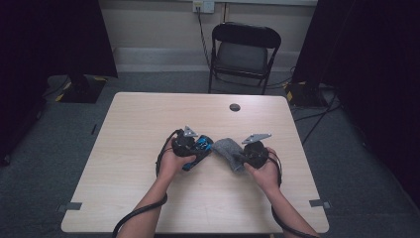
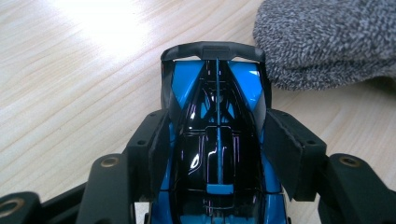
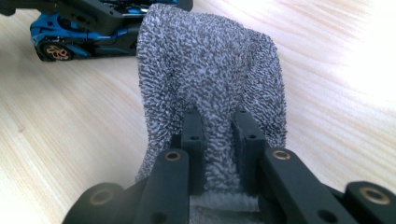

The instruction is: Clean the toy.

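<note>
Both forearms come in from the near edge of the table (image 1: pixel 148 109) and meet close together a little right of its middle. I stand beside and watch the person's left hand (image 1: pixel 171 161) first: it is wrapped around the left gripper (image 1: pixel 197 147), which points to the right and a bit away, low over the wood. Its jaws are clamped on the two sides of a blue and black toy car (image 2: pixel 217 140), with the wing end pointing forward, just beside the grey cloth.

At the right, the right hand (image 1: pixel 267 171) carries the right gripper (image 1: pixel 239 159), which points to the left, towards the car. Its fingers (image 3: pixel 192 128) are together and pinch a fold of the grey knitted cloth (image 3: pixel 210 70). This cloth looks like a sock or a small pouch, and it lies between the two grippers, partly lifted at the pinched end.

I judge that the step in hand is to bring car and cloth together, perhaps to put the car inside or to wipe it; which one I cannot tell. The next move, I think, needs the mouth of the cloth open and held steady while the car goes slowly to it, without the wing catching in the knit.
</note>
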Motion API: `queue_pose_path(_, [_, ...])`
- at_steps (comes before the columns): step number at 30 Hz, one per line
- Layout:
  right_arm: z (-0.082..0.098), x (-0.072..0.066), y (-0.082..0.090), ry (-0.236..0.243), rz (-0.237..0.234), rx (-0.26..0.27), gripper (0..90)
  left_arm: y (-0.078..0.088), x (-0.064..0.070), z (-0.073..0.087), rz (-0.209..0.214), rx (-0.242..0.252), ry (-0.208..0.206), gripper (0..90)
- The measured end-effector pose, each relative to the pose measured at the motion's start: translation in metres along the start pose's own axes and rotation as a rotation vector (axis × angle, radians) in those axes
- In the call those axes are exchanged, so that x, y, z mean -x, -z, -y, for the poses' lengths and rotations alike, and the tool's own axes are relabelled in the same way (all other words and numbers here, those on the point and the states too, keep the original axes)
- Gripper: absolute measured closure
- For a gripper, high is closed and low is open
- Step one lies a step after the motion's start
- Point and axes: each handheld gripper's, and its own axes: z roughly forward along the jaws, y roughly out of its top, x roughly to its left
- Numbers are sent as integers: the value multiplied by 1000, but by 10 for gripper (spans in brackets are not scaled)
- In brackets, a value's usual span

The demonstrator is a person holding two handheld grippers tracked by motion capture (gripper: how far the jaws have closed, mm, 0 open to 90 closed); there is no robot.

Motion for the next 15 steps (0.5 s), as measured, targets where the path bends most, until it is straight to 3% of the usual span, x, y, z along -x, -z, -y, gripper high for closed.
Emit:
queue_pose_path(8, [-3, 2, 5, -12, -53, 13, 785, 2, 0, 2, -4, -4, 4, 420])
queue_pose_path(13, [-3, 10, 17, -48, -45, 65, 787, 3, 0, 2, 1, -13, 10, 420])
queue_pose_path(15, [-2, 14, 19, -65, -19, 72, 787, 3, 0, 2, 2, -13, 11, 420])
